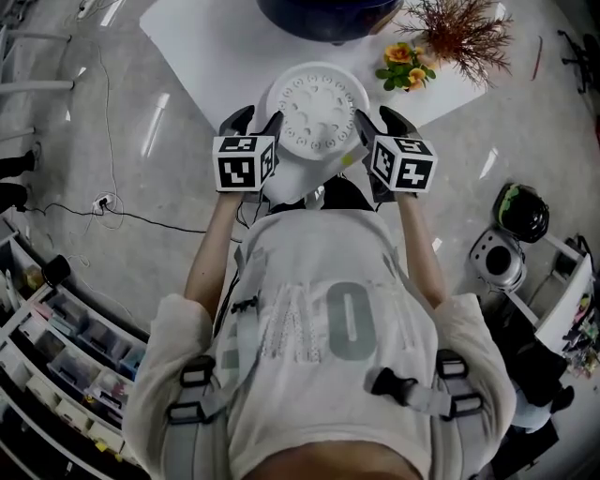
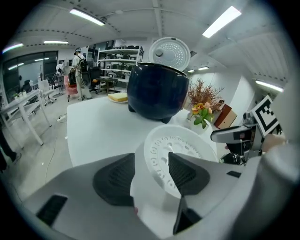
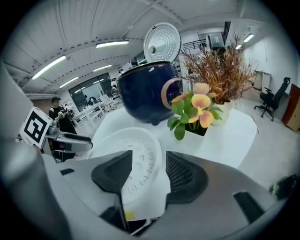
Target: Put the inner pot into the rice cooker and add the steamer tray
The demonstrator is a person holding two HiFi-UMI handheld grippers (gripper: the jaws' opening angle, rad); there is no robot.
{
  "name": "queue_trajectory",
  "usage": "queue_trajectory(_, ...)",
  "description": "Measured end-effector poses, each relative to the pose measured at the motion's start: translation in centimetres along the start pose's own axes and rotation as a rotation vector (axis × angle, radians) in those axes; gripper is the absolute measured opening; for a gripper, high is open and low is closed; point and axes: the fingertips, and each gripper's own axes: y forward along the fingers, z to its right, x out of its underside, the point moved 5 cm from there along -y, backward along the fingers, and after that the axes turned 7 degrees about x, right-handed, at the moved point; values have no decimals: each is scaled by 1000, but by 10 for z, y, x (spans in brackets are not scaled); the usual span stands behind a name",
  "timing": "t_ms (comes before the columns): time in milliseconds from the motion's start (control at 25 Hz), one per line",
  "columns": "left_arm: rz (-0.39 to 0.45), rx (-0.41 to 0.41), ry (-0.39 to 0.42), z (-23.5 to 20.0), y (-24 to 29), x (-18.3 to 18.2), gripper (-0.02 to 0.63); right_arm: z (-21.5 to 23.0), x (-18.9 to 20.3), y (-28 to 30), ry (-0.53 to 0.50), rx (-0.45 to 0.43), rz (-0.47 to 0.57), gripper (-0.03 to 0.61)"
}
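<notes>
A white perforated steamer tray lies at the near corner of the white table. My left gripper straddles its left rim and my right gripper its right rim. Both are open, one pad inside the rim and one outside. The dark blue rice cooker stands beyond the tray with its lid raised. Its inside is hidden.
A small pot of orange flowers and a dried reddish plant stand right of the cooker. On the floor are a cable at left and a black helmet at right. Shelving fills the lower left.
</notes>
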Motion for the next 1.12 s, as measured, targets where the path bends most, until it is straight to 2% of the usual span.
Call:
queue_trajectory(280, -60, -9, -23, -5, 9, 19, 209, 5, 27, 12, 42, 31, -73, 225)
queue_trajectory(440, -78, -3, -40, -5, 12, 26, 186, 6, 38, 16, 56, 55, -84, 192)
queue_trajectory(600, -84, 14, -4, -1, 16, 26, 155, 8, 42, 18, 85, 54, -87, 189)
queue_trajectory(720, -95, 26, 33, 2, 18, 27, 129, 6, 43, 20, 82, 42, -92, 162)
queue_trajectory(880, -95, 31, 20, 1, 17, 26, 124, 0, 40, 19, 54, 35, -74, 120)
queue_trajectory(960, -96, 32, 22, 1, 16, 26, 123, 0, 41, 18, 47, 38, -63, 118)
queue_trajectory(1120, -102, 35, 25, 1, 17, 26, 121, 2, 41, 19, 92, 22, -72, 107)
